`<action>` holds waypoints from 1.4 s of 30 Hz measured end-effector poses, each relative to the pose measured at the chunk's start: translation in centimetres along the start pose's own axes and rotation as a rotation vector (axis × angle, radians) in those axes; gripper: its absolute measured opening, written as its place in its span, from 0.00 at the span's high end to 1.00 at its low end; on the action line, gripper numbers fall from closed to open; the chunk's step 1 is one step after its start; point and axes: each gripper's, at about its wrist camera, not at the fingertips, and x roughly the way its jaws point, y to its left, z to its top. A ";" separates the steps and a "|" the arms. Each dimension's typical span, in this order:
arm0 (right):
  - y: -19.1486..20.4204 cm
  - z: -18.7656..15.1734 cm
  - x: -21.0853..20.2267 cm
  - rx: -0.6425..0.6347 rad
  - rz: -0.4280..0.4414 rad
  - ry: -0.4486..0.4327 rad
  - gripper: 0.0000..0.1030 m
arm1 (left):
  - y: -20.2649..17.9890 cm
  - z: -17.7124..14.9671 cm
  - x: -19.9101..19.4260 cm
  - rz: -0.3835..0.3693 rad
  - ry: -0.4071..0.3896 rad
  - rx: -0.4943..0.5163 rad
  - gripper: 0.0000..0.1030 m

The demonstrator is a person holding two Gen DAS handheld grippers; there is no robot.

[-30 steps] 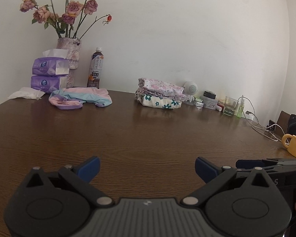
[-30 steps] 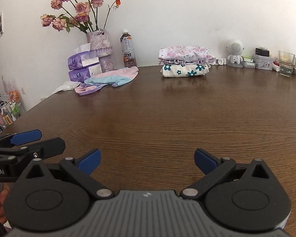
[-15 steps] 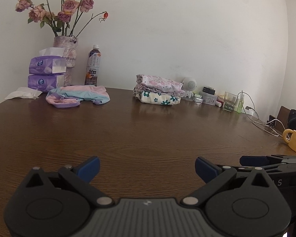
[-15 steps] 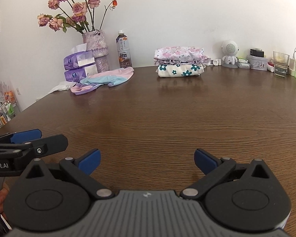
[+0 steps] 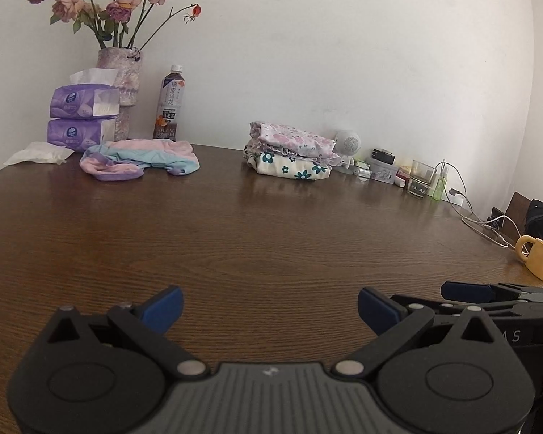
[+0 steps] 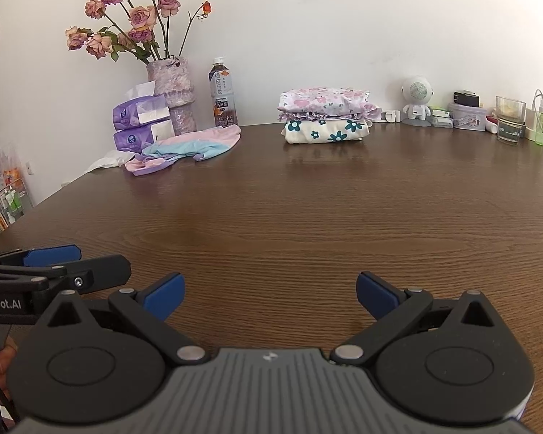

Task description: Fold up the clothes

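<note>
Since the earlier frames we have brought both grippers forward, so the far-edge things loom larger and the roses are cut off at 12 o'clock in the left view. Table (image 6: 307,217): bare wood lies before us, probably kept free as folding space. Left gripper (image 5: 269,307) and right gripper (image 6: 268,294): each has its blue fingers wide apart, holding nothing, low over the near edge and side by side, which we read as readiness for a reach. Folded stack (image 6: 325,115): two flowered pieces, one on the other, at 12 o'clock by the wall, apparently finished. Loose garment (image 5: 141,157): pink, blue and lilac, crumpled at 11 o'clock just before the tissue packs (image 5: 85,115); we judge it the next piece to fold. Vase (image 6: 172,90): behind the packs, against the wall. Bottle (image 5: 170,105): its label reads "OOLONG" under Chinese characters. Mug (image 5: 539,262): yellow, at 3 o'clock. Writing: "Robot.AI" shows on the left gripper's side in the right view.
</note>
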 end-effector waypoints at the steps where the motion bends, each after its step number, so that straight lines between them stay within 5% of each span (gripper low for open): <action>1: 0.0 0.0 0.0 0.000 -0.001 0.000 0.00 | 0.0 0.0 0.0 0.000 0.001 0.000 0.00; 42: -0.3 0.0 0.0 0.008 -0.004 -0.004 0.00 | -0.2 0.1 0.1 0.000 0.015 0.003 0.00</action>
